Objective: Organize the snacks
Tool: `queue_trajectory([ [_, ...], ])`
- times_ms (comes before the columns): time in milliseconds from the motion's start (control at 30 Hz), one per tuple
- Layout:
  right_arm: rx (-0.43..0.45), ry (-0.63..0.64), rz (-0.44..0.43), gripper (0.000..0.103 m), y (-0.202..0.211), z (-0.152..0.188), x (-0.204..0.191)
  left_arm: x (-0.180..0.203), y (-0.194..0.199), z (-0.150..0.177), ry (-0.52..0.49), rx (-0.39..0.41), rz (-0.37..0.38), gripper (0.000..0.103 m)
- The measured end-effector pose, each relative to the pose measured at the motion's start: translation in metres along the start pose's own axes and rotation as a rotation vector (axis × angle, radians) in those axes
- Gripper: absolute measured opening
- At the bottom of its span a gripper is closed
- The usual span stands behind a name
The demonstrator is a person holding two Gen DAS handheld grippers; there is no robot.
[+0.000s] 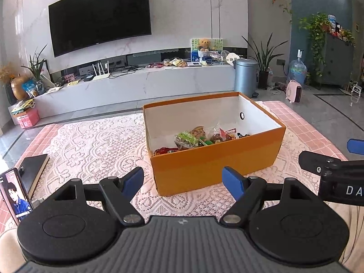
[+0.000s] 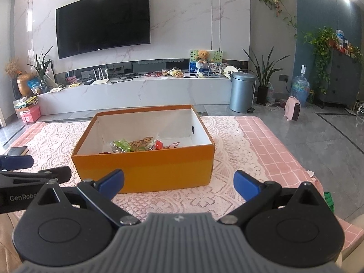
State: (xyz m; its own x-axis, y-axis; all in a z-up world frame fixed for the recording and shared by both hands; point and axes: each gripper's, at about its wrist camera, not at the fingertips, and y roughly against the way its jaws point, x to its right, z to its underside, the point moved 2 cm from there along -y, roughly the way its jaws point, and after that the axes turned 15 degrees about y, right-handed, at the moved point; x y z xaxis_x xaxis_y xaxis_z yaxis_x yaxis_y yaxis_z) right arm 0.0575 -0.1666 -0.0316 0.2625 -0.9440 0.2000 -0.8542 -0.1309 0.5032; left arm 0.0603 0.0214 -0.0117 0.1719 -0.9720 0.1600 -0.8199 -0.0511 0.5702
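An open orange cardboard box with a white inside stands on the lace-covered table; it also shows in the right wrist view. Several wrapped snacks lie in its bottom, also seen in the right wrist view. My left gripper is open and empty, just in front of the box's near wall. My right gripper is open and empty, also just short of the box. Each gripper shows at the edge of the other's view.
A black notebook and a phone with a lit screen lie at the table's left. The pink checked tablecloth ends at the right edge. A TV console, bin and plants stand beyond.
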Motion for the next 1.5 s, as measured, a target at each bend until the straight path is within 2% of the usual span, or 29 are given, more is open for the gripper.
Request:
queue_trajectory([
  [1500,-0.015,0.022,-0.026,0.099,-0.0055,0.0063,-0.0033,0.0002,-0.0007,-0.0008,-0.005,-0.021,0.011,0.092],
])
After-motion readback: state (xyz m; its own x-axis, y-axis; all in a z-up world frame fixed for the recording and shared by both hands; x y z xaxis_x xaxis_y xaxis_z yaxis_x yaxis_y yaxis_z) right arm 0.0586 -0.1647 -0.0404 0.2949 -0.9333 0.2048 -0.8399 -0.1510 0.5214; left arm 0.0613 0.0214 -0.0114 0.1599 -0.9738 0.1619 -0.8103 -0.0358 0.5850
